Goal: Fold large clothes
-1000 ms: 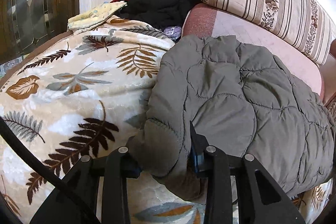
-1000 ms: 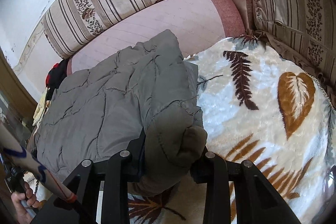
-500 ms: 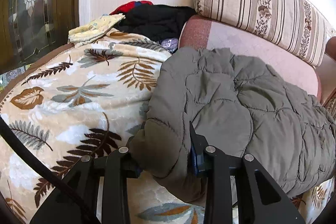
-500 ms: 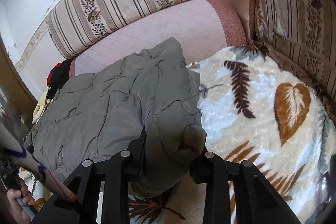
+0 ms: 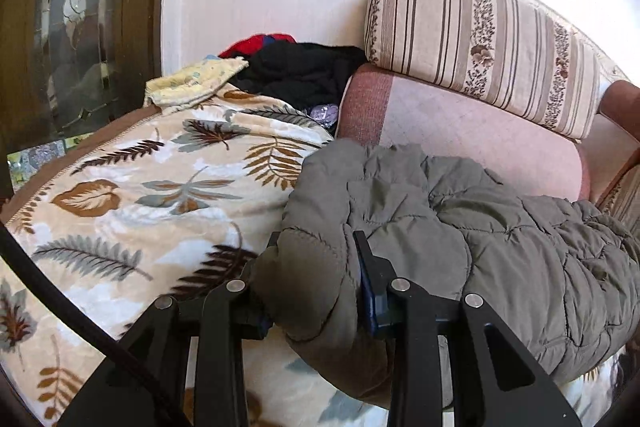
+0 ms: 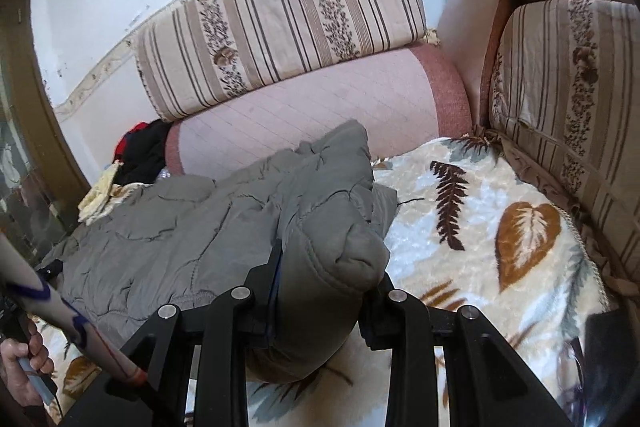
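Left gripper (image 5: pixel 316 279): jaws partly closed, clamped on a thick bunched edge of the grey-green quilted jacket (image 5: pixel 460 227), padding bulging between the black fingers. Right gripper (image 6: pixel 320 287): likewise clenched on a rolled corner of the same jacket (image 6: pixel 180 239), the wad filling the gap from pad to pad. Item location: jacket spread across a leaf-print blanket (image 5: pixel 140 207) on a sofa, its far part lying against the pink seat bolster (image 6: pixel 320 103), below a striped cushion (image 5: pixel 480 39). Condition: near edge raised at both held corners, the rest slack and rumpled on the blanket. Progress, as judged: early to middle; the garment looks doubled on itself in places, yet no flat, squared package shows, and the lifted edge has not been laid over. Remaining: carry the held edge across, set it down, smooth, probably fold again. Adjacent: dark and red clothes (image 5: pixel 296 67) heaped at the sofa's far end, apart from the jacket; a hand (image 6: pixel 24 367) at the right view's lower left.
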Action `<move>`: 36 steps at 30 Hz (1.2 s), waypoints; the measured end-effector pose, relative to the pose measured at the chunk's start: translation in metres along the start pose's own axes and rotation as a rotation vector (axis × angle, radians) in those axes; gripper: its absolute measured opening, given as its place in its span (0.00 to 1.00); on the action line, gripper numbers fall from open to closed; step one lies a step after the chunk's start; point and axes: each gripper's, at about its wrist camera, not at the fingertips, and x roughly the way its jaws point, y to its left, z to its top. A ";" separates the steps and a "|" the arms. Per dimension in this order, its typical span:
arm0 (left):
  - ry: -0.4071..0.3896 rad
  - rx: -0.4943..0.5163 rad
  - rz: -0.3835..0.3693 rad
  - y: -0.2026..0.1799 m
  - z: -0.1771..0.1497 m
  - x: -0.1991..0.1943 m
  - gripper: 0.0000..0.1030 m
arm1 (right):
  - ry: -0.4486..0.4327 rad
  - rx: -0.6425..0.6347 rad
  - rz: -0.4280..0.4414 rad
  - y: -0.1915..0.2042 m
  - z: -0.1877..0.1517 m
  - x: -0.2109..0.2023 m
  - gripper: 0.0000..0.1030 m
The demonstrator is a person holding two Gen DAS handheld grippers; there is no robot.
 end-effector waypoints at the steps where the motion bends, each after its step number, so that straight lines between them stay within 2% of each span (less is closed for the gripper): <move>1: -0.004 -0.001 -0.002 0.004 -0.006 -0.010 0.31 | -0.003 0.009 0.007 0.000 -0.006 -0.012 0.32; 4: 0.009 -0.003 -0.004 0.014 -0.025 -0.032 0.31 | -0.002 0.023 0.032 -0.003 -0.025 -0.039 0.32; 11: 0.046 0.028 0.030 0.033 -0.091 -0.077 0.32 | 0.039 0.030 0.032 -0.014 -0.097 -0.089 0.32; 14: 0.081 0.051 0.066 0.033 -0.117 -0.078 0.33 | 0.084 0.052 0.015 -0.023 -0.118 -0.089 0.32; 17: 0.079 0.085 0.114 0.030 -0.135 -0.075 0.34 | 0.130 0.057 -0.021 -0.030 -0.138 -0.079 0.32; 20: 0.060 0.105 0.147 0.027 -0.144 -0.075 0.36 | 0.166 0.089 -0.034 -0.041 -0.147 -0.069 0.32; 26: 0.056 0.134 0.198 0.020 -0.151 -0.072 0.38 | 0.191 0.053 -0.070 -0.040 -0.155 -0.063 0.32; 36: 0.046 0.185 0.226 0.014 -0.155 -0.068 0.39 | 0.215 0.049 -0.083 -0.041 -0.159 -0.058 0.35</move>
